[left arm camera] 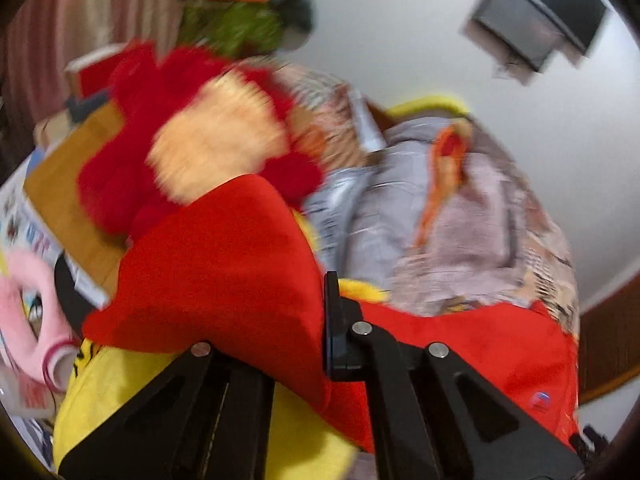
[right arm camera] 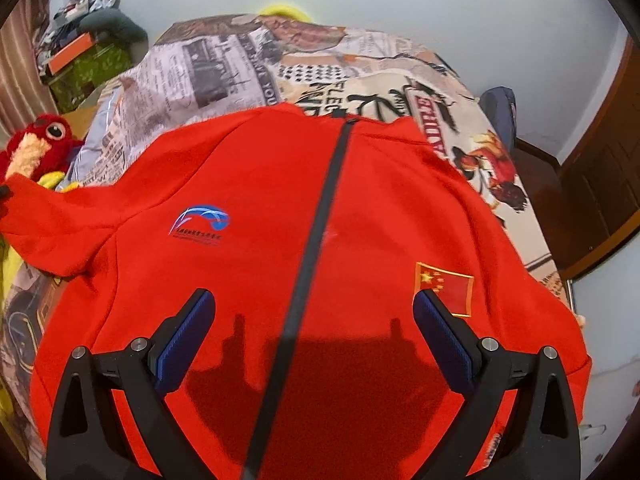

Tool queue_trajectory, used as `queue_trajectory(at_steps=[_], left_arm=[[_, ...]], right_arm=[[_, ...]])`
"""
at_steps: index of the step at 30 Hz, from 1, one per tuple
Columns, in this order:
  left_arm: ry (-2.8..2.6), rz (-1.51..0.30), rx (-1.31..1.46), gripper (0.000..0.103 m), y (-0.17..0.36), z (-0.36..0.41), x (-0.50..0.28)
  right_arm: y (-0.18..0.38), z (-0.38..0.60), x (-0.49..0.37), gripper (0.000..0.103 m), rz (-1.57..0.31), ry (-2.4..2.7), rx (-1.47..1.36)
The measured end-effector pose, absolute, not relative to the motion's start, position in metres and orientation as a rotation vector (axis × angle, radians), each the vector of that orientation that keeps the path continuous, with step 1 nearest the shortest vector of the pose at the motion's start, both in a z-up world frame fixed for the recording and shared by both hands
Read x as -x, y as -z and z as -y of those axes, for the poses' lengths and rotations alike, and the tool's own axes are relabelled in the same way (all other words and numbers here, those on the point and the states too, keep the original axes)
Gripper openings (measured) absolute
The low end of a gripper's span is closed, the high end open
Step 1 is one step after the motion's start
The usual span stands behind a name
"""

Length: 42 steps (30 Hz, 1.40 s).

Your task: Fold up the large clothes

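A large red zip jacket (right arm camera: 248, 240) lies front up on the bed, with a black zipper (right arm camera: 320, 216) down its middle, a blue logo (right arm camera: 202, 222) and a flag patch (right arm camera: 446, 288). My right gripper (right arm camera: 314, 340) hovers just above its chest, open and empty, jaws wide either side of the zipper. My left gripper (left arm camera: 316, 344) is shut on the jacket's red sleeve (left arm camera: 224, 272), which drapes over its left finger and is lifted off the bed. In the right wrist view the sleeve (right arm camera: 52, 220) stretches out to the left.
The bed has a newspaper-print cover (right arm camera: 360, 76). A red plush toy (right arm camera: 36, 148) and yellow fabric (left arm camera: 132, 396) lie by the sleeve at the left. A green box (right arm camera: 88, 72) stands behind. A dark wooden door (right arm camera: 600, 184) is at the right.
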<state>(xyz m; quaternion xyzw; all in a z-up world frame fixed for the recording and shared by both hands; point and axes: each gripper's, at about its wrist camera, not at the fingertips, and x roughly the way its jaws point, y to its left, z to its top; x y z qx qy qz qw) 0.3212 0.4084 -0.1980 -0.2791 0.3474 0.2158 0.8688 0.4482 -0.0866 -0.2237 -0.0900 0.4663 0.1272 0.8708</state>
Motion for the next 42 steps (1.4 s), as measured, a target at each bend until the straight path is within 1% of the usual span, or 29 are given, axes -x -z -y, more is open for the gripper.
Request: queue_trajectory(at_steps=[6,9,12,16,22,29,34,36,39,40,41,42], left_arm=[[-0.268,-0.617,0.498,0.002,0.121,-0.334,-0.344],[-0.200,-0.617,0.439,0.002,0.096,-0.287,-0.367],[-0.117,-0.625,0.383,0.002,0.081,-0.238,-0.385],[-0.029,-0.641,0.324,0.002,0.077,-0.174,-0.408],[0.071,-0.707,0.238,0.002,0.101,-0.083,-0.437],[0.199,-0.864,0.210,0.002,0.161,-0.007,-0.457],[0.206,-0.987,0.081,0.002,0.207,0.033,-0.458],[0.229,-1.029,0.074,0.006,0.219,0.038,-0.457],[0.294,-1.094,0.140,0.013,0.229,0.039,-0.451],[0.316,-1.109,0.162,0.016,0.230,0.039,-0.448],[0.334,-1.118,0.172,0.023,0.230,0.040,-0.444],[0.348,-1.117,0.164,0.026,0.226,0.041,-0.437]], right_arm=[[0.203,0.102,-0.440,0.098,-0.918,-0.281,0.139],[0.192,0.110,-0.436,0.099,-0.882,-0.298,0.123],[0.186,0.117,-0.433,0.099,-0.863,-0.306,0.121],[0.180,0.130,-0.430,0.099,-0.839,-0.308,0.136],[0.176,0.149,-0.424,0.099,-0.804,-0.329,0.141],[0.196,0.173,-0.426,0.099,-0.842,-0.310,0.160],[0.210,0.187,-0.432,0.099,-0.895,-0.287,0.173],[0.211,0.190,-0.430,0.099,-0.903,-0.281,0.174],[0.209,0.196,-0.425,0.099,-0.916,-0.274,0.170],[0.207,0.197,-0.423,0.099,-0.917,-0.270,0.171],[0.205,0.197,-0.421,0.099,-0.916,-0.266,0.175],[0.201,0.197,-0.418,0.099,-0.911,-0.260,0.184]])
